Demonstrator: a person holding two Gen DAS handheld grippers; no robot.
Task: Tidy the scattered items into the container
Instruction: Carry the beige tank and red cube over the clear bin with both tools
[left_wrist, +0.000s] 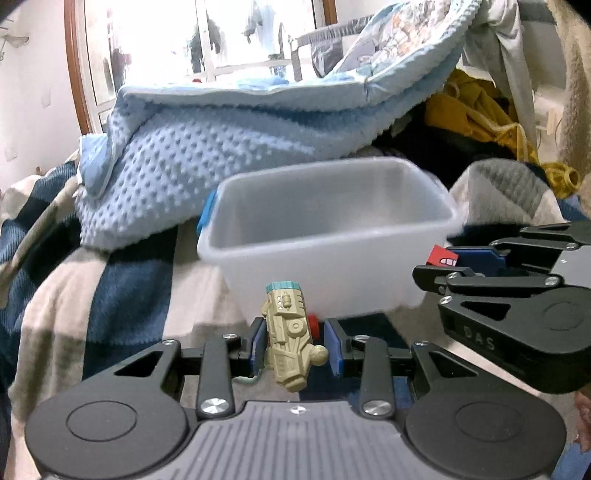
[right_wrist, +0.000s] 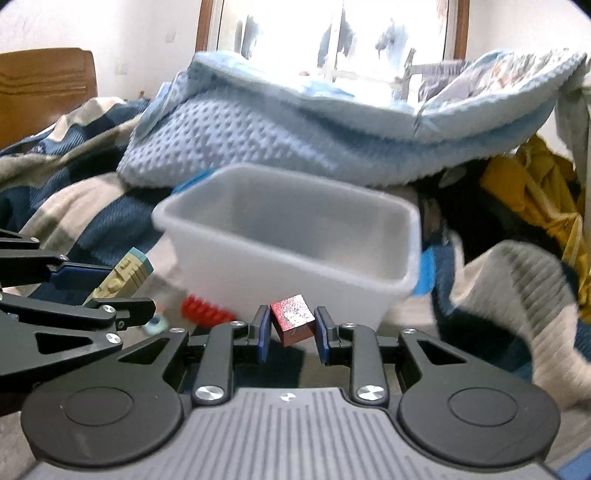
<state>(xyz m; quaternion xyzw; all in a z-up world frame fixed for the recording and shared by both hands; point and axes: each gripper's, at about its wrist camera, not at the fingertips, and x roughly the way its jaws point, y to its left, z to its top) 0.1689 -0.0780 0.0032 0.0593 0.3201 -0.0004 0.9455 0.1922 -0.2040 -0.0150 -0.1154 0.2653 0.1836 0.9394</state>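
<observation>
A translucent white plastic container (left_wrist: 332, 236) with a blue side latch sits on the bed, open and seemingly empty; it also shows in the right wrist view (right_wrist: 295, 251). My left gripper (left_wrist: 295, 341) is shut on a beige toy vehicle (left_wrist: 288, 332) with a teal end, held in front of the container. My right gripper (right_wrist: 291, 328) is shut on a red cube (right_wrist: 293, 319), just before the container's near wall. The right gripper also shows in the left wrist view (left_wrist: 476, 264), the left one in the right wrist view (right_wrist: 107, 284). A red toothed brick (right_wrist: 201, 310) lies by the container's base.
A light blue dotted blanket (left_wrist: 207, 155) is heaped behind the container. A blue and cream plaid cover (left_wrist: 92, 280) spreads over the bed. Yellow clothing (left_wrist: 476, 107) lies at the back right. A small teal piece (right_wrist: 157, 325) lies near the red brick. A wooden headboard (right_wrist: 44, 85) stands far left.
</observation>
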